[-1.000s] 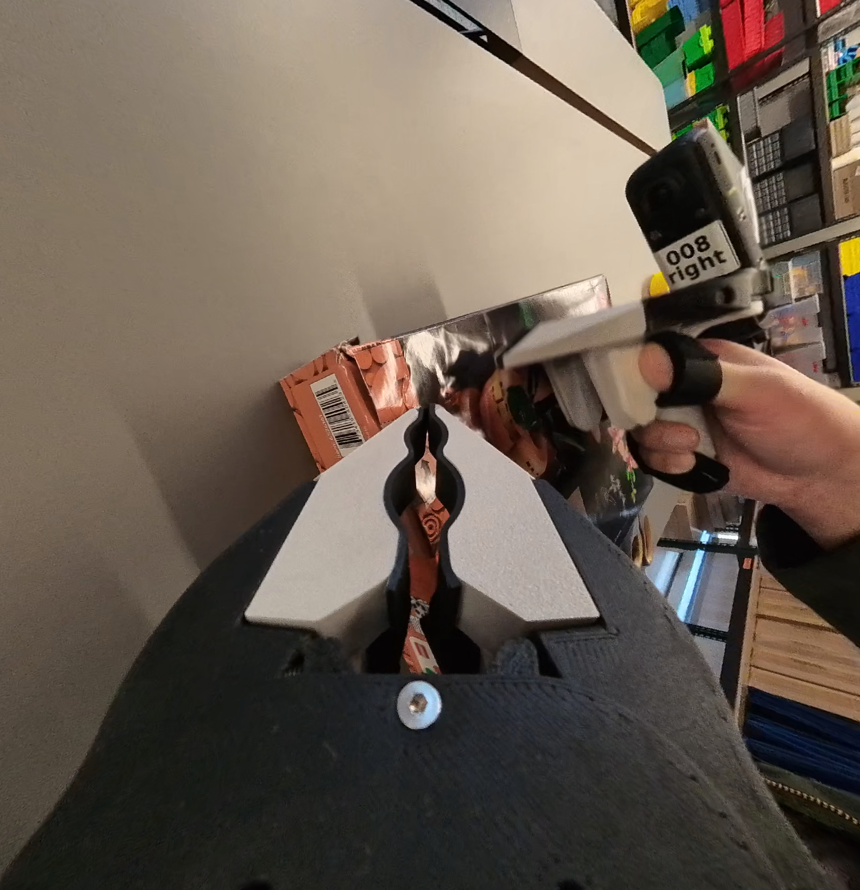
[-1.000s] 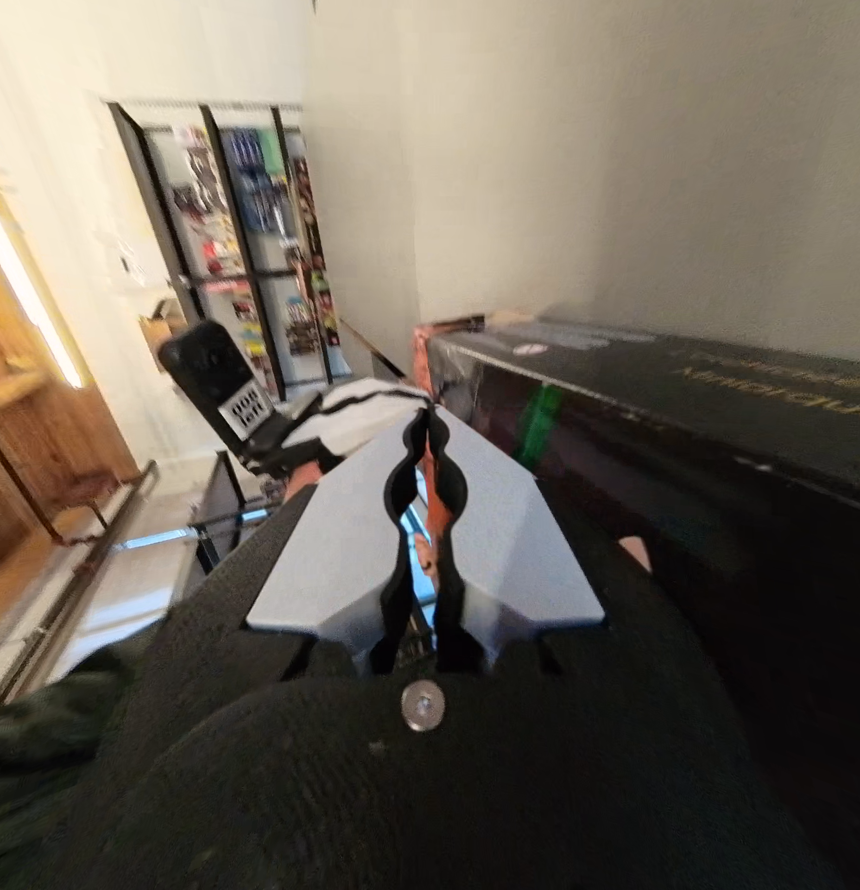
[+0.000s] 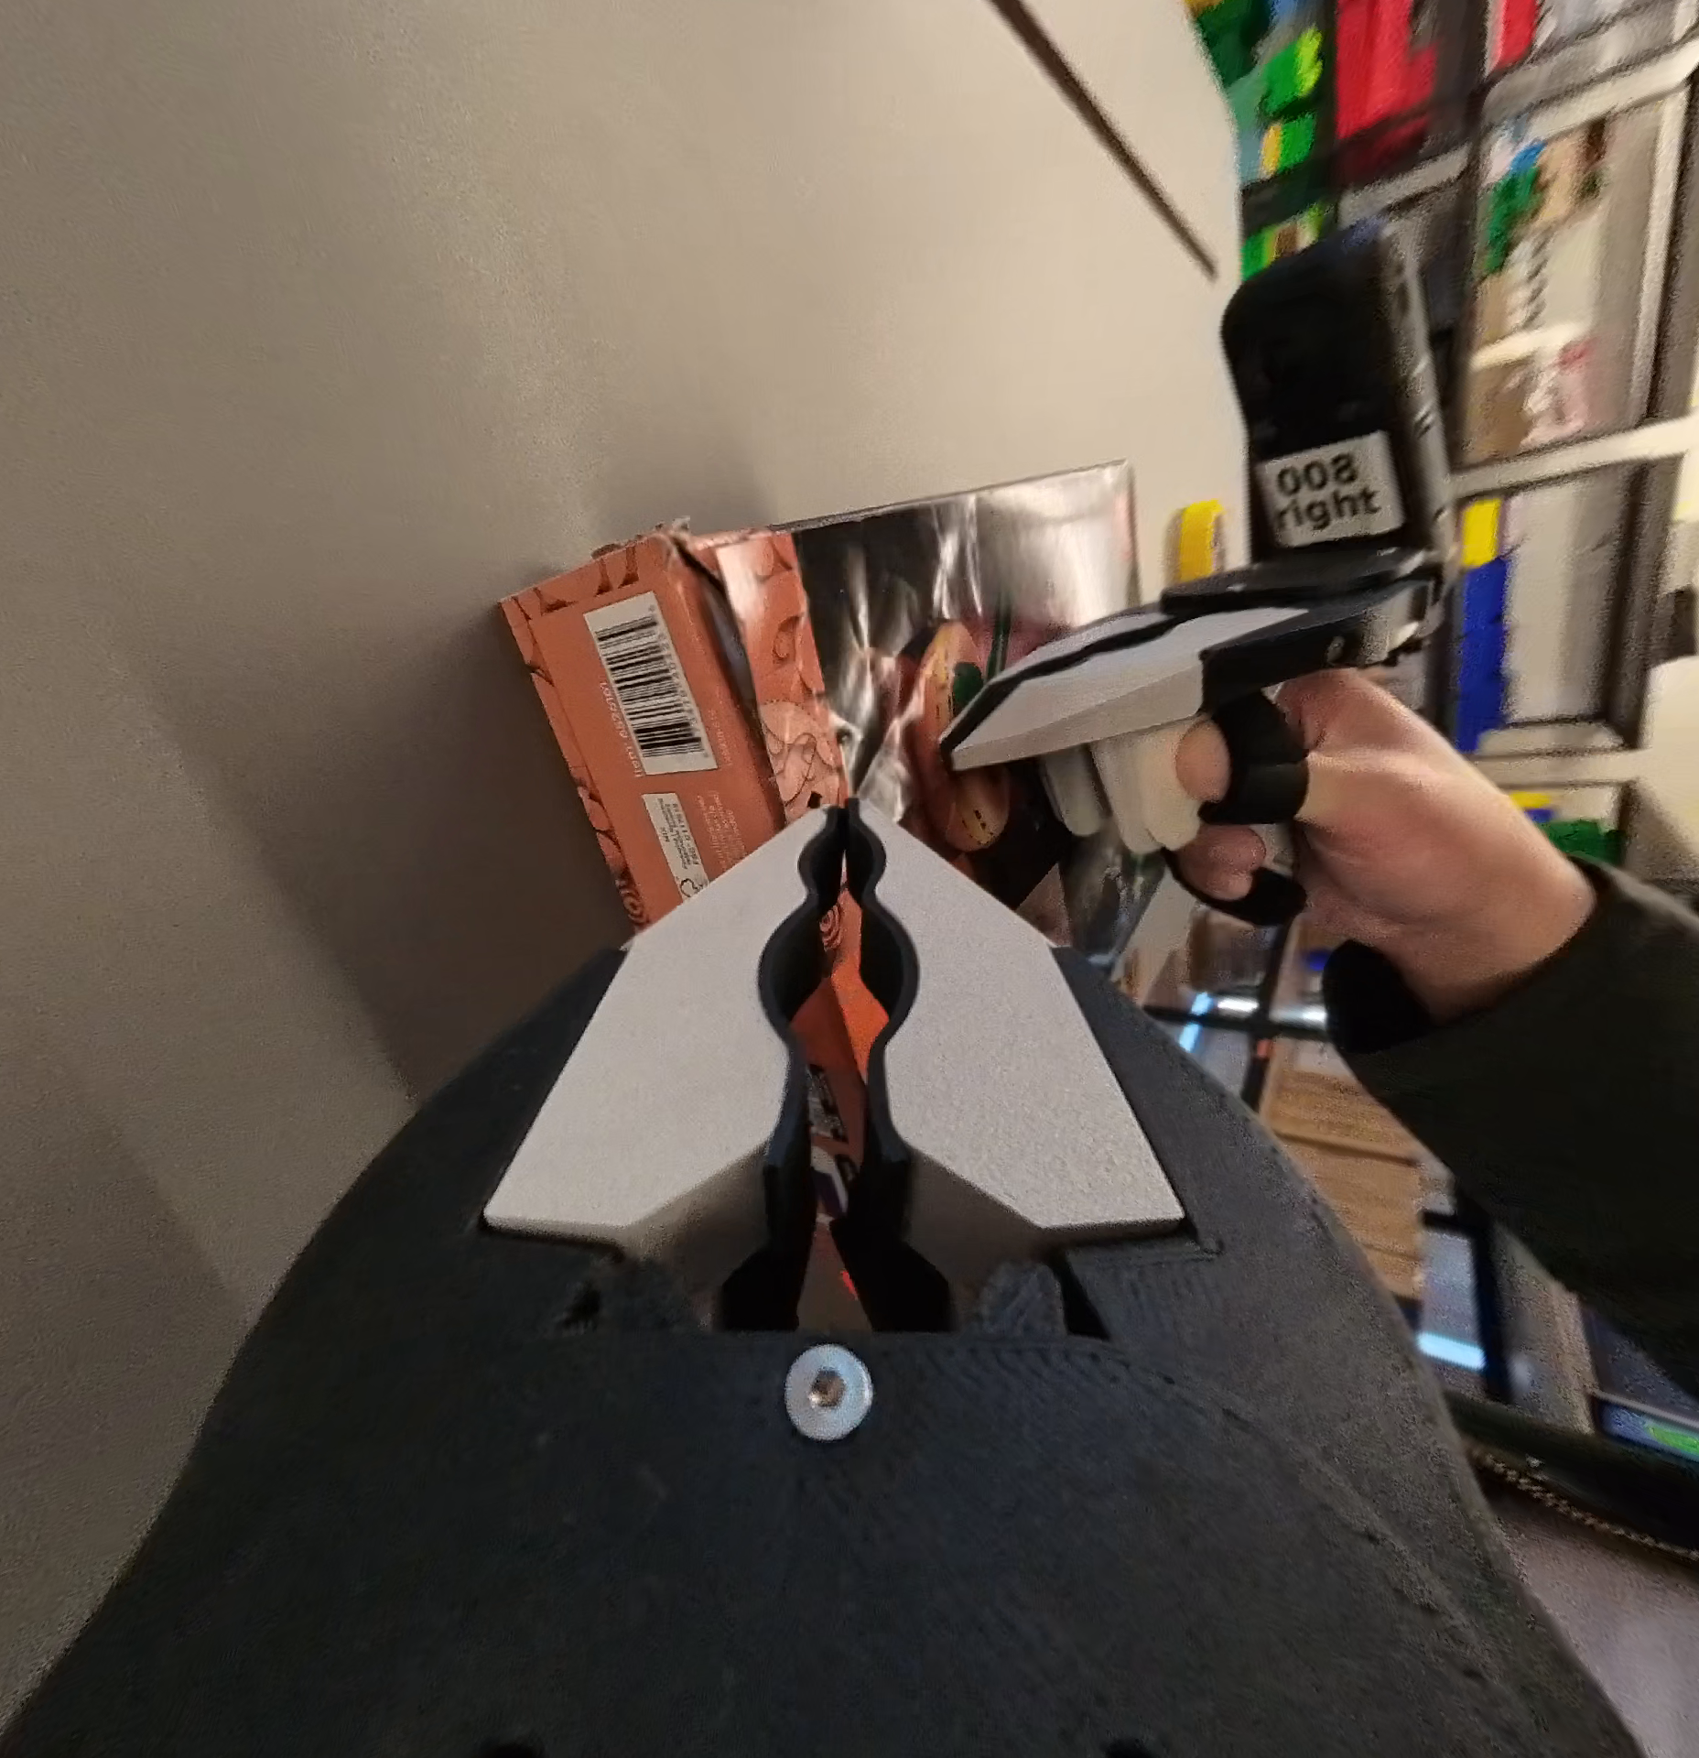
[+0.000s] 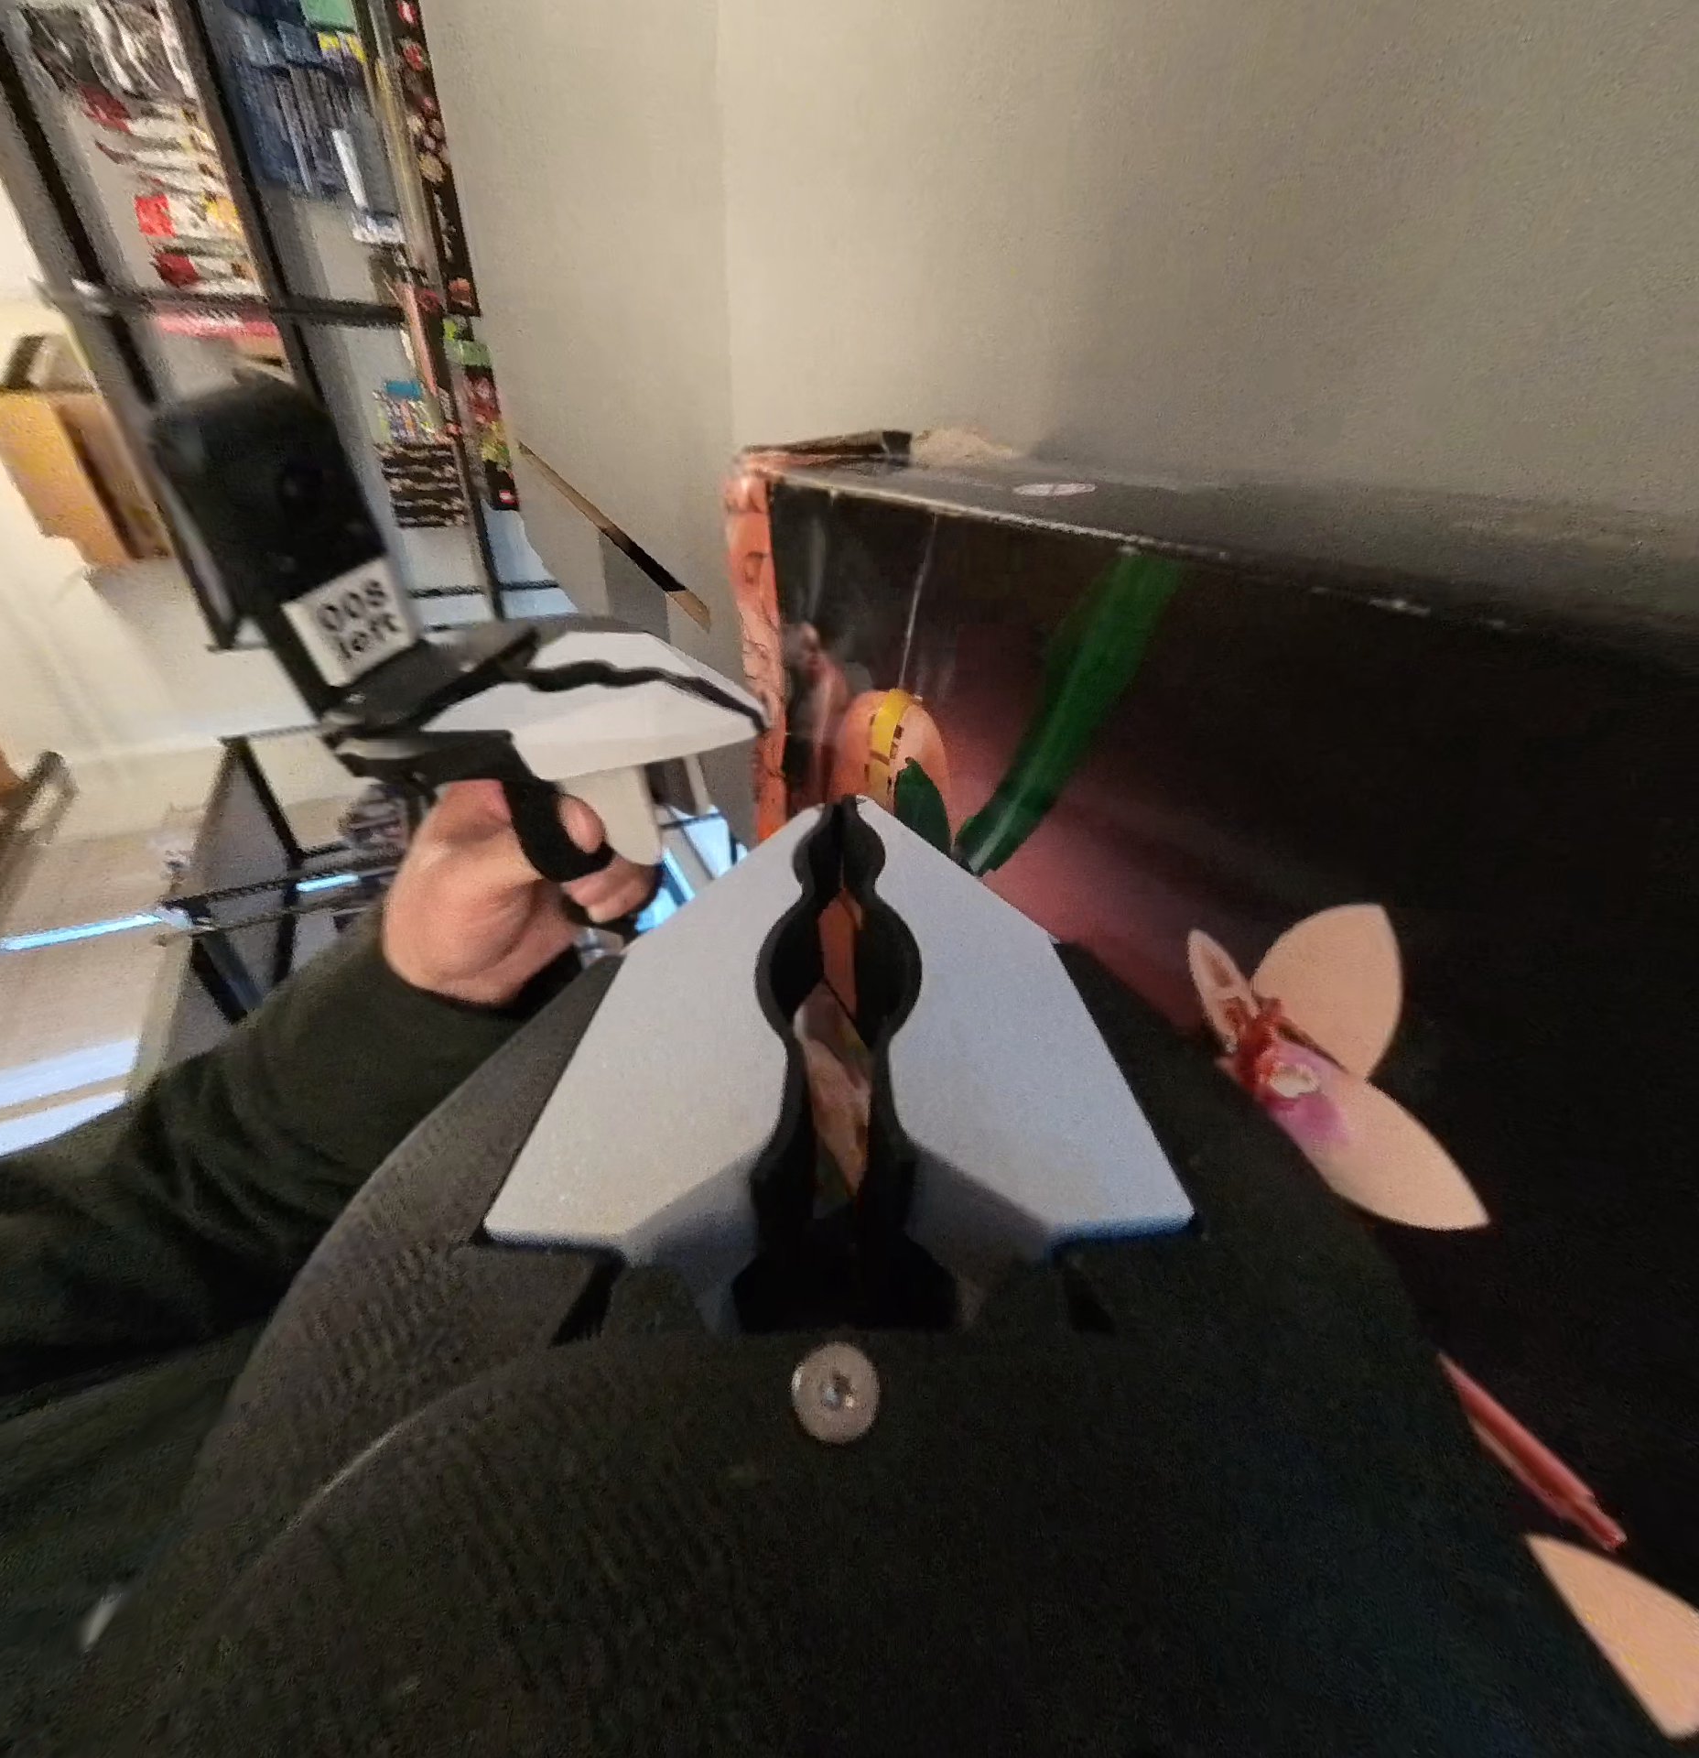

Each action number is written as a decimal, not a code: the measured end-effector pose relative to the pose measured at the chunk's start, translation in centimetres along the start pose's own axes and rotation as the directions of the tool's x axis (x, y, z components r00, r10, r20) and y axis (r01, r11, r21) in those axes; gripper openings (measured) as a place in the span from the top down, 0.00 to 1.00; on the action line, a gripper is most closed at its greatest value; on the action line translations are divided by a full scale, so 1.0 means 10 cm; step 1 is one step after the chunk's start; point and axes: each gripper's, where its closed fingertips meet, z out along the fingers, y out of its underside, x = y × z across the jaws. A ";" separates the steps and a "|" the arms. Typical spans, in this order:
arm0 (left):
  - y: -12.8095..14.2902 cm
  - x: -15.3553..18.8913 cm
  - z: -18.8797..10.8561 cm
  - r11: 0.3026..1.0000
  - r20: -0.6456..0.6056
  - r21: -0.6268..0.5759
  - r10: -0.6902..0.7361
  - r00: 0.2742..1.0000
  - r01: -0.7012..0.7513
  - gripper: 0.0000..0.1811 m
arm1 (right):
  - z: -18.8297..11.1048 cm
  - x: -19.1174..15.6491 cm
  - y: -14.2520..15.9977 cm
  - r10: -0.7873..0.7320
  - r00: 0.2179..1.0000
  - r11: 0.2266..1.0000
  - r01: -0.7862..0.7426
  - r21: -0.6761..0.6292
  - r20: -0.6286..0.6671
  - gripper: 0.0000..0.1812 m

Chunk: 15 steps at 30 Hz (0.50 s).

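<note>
Beige wall (image 3: 351, 380) fills the left. The flat cardboard box with an orange barcoded end and glossy black flower-print front (image 3: 693, 723) stands on edge against it. The left gripper (image 3: 850, 809) has its claw pressed together, nothing seen between the tips, which sit at the box's orange corner; contact unclear. The right gripper (image 3: 955, 752), held by a hand (image 3: 1378, 856), is also closed, its tip at the glossy front. Blurred shelving with coloured boxes (image 3: 1540, 285) is far right.

Only the left wrist view shows the barcoded end. Only the right wrist view shows the box's long black face, its top edge and the other hand.
</note>
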 end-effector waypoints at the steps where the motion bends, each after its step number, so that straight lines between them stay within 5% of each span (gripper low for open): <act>1: 0.00 0.01 0.00 1.000 -0.018 0.016 -0.018 1.000 0.019 1.00 | -0.01 -0.07 -0.01 0.019 0.999 1.000 -0.020 0.011 0.035 1.00; 5: 0.01 0.01 -0.01 0.999 -0.026 0.026 -0.019 0.999 0.019 1.00 | -0.10 -0.07 0.00 -0.019 0.998 0.995 0.012 0.104 0.067 1.00; 7: 0.00 0.03 -0.02 0.999 -0.046 0.022 -0.041 0.998 0.042 1.00 | -0.41 -0.60 -0.19 -0.143 0.939 0.954 0.046 0.296 0.314 1.00; 9: 0.00 0.04 -0.07 0.999 -0.053 0.029 -0.019 0.998 0.020 1.00 | -0.92 -1.18 -0.22 -0.432 0.837 0.816 0.206 0.539 0.335 1.00; 12: 0.03 0.11 -0.24 0.995 -0.049 0.068 0.082 0.995 -0.078 1.00 | -1.55 -1.86 0.15 -0.715 0.677 0.582 0.436 0.686 0.177 1.00; 15: 0.20 0.24 -0.46 0.972 -0.050 0.080 0.225 0.973 -0.221 0.97 | -2.02 -2.40 0.66 -0.759 0.548 0.588 0.345 0.732 0.352 1.00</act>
